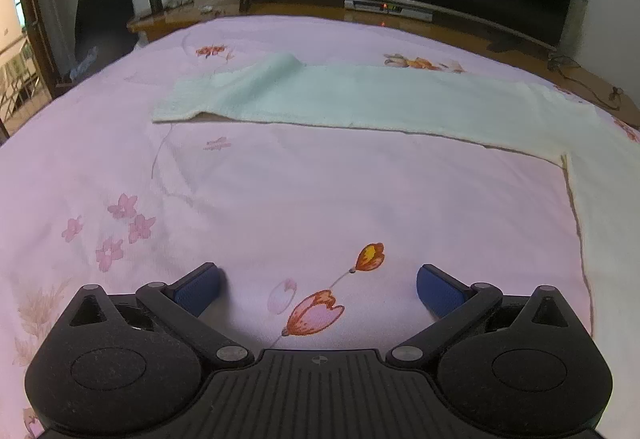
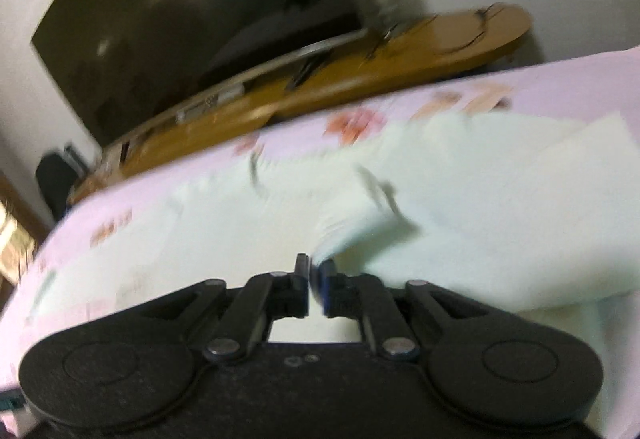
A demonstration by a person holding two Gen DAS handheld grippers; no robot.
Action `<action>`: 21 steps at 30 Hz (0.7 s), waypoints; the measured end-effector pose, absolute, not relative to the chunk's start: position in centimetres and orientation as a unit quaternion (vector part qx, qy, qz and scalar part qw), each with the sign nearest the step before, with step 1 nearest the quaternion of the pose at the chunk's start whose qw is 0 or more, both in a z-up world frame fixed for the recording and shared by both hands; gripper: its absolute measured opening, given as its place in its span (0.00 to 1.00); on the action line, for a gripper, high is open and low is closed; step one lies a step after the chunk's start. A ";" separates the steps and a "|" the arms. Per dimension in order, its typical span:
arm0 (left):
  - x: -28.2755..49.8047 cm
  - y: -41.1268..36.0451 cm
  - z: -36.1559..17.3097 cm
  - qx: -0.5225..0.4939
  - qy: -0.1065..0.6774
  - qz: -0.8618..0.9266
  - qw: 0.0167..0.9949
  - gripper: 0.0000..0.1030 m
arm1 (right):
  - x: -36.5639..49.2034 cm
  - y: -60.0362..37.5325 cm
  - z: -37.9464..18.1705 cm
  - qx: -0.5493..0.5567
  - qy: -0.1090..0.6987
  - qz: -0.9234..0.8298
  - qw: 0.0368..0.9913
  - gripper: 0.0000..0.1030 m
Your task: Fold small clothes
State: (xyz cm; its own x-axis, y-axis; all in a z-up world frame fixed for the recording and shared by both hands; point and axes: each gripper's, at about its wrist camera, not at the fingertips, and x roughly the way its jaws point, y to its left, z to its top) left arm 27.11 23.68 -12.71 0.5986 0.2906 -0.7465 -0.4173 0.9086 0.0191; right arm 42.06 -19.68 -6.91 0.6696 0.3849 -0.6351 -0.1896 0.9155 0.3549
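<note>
A bed [image 1: 280,167] carries everything, covered by a pink sheet printed with flowers (orange tulips at six o'clock, pink blossoms at eight). A pale mint towel [image 1: 360,99] lies flat on it from ten o'clock across to three, its left end folded over.
</note>
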 end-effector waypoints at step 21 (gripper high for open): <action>41.7 6.1 -11.2 -0.252 0.410 -0.087 0.872 0.31 | 32.5 -27.8 -3.5 0.157 0.301 0.086 0.937 0.42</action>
State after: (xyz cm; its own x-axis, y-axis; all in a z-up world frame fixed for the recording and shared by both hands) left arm 41.66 6.12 -11.25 0.6490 -0.3590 -0.6707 -0.0539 0.8577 -0.5113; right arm 32.50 -27.83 -3.55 0.8046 0.2548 -0.5364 -0.0657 0.9359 0.3460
